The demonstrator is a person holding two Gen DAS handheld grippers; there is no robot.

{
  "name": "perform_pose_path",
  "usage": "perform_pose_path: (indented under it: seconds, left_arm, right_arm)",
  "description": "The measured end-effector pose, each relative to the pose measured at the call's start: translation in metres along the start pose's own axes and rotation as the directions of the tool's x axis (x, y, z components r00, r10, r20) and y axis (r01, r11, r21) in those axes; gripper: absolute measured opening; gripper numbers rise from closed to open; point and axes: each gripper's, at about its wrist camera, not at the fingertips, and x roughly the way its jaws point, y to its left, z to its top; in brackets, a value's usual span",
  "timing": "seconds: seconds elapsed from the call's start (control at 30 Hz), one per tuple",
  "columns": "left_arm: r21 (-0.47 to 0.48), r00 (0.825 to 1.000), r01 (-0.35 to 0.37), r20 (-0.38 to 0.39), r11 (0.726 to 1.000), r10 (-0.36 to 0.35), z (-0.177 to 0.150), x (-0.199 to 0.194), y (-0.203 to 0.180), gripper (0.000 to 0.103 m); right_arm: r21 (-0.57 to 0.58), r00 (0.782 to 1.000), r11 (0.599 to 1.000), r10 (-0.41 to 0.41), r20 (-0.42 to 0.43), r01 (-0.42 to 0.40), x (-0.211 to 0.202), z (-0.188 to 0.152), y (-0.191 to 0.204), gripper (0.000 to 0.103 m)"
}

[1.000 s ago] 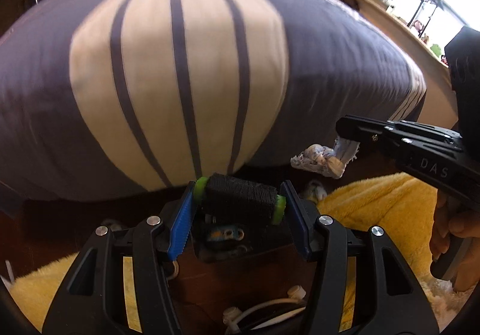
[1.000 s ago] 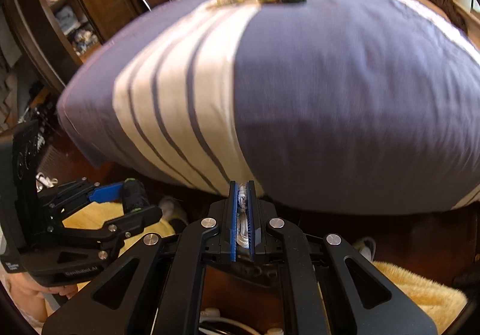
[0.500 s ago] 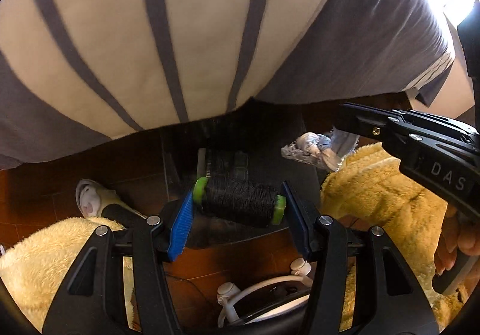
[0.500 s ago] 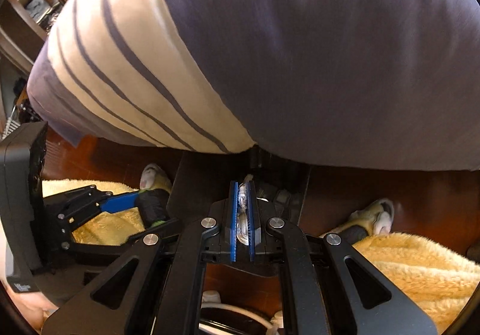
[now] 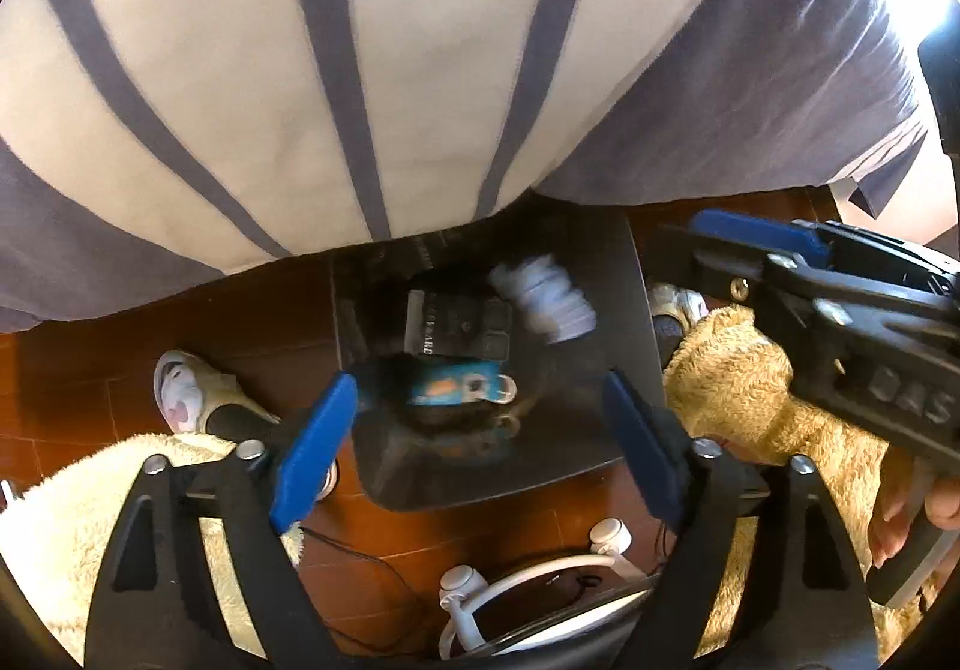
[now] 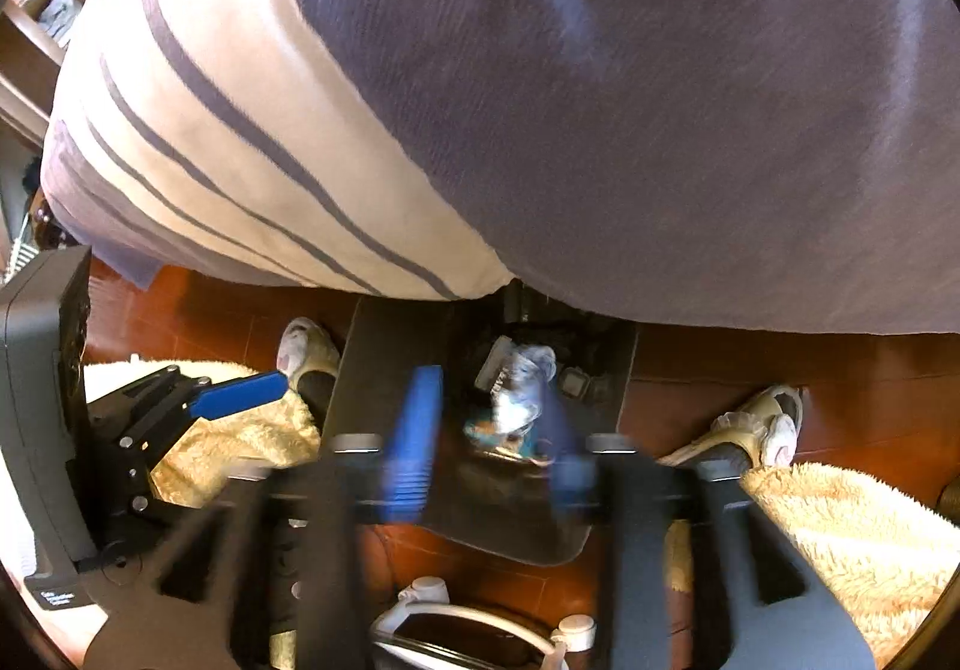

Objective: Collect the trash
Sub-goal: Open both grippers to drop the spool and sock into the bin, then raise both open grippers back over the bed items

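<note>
Left wrist view: both grippers gape over a black rectangular trash bin [image 5: 624,322] on the red tile floor.
The left gripper [image 5: 480,436] and right gripper [image 6: 489,448] are spread wide, holding nothing. A blurred crumpled white wrapper [image 5: 543,298] sits in the bin, long axis slanting toward the lower right, above a teal packet [image 5: 453,383].

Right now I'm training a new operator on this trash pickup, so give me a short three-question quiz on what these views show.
1. True or false: the left gripper is open.
2. The white wad is: A) on the bed, B) over the black bin, C) on the yellow rug.
3. What striped thing hangs above the bin?

Key: 1 true; 2 B; 3 the bedcover.
</note>
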Motion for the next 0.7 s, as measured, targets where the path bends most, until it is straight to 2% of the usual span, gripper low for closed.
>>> perform_pose_path:
  seconds: [0.07, 0.23, 0.3, 0.5, 0.7]
  left_arm:
    - [0.003, 1.0, -0.014, 0.007, 1.0, 0.014, -0.001, -0.005, 0.0, 0.086]
    - [0.004, 0.998, -0.046, 0.052, 0.999, 0.045, -0.003, -0.029, 0.001, 0.095]
    - [0.001, 0.996, -0.051, 0.076, 0.999, 0.05, -0.002, -0.043, 0.001, 0.095]
    - [0.011, 0.984, -0.061, 0.167, 0.998, 0.058, 0.004, -0.091, -0.003, 0.095]
    - [0.009, 0.952, -0.064, 0.302, 0.998, 0.059, 0.031, -0.149, -0.002, 0.095]
  right_arm:
    - [0.008, 1.0, 1.0, -0.009, 0.025, 0.009, -0.008, 0.001, -0.003, 0.057]
    - [0.011, 0.994, 0.998, -0.057, 0.09, 0.057, -0.033, 0.004, -0.009, 0.086]
    - [0.011, 0.99, 0.997, -0.081, 0.112, 0.08, -0.043, 0.004, -0.009, 0.091]
    - [0.02, 0.976, 0.996, -0.094, 0.195, 0.092, -0.085, 0.009, -0.008, 0.091]
    - [-0.002, 0.937, 0.994, -0.101, 0.335, 0.108, -0.139, 0.037, -0.003, 0.092]
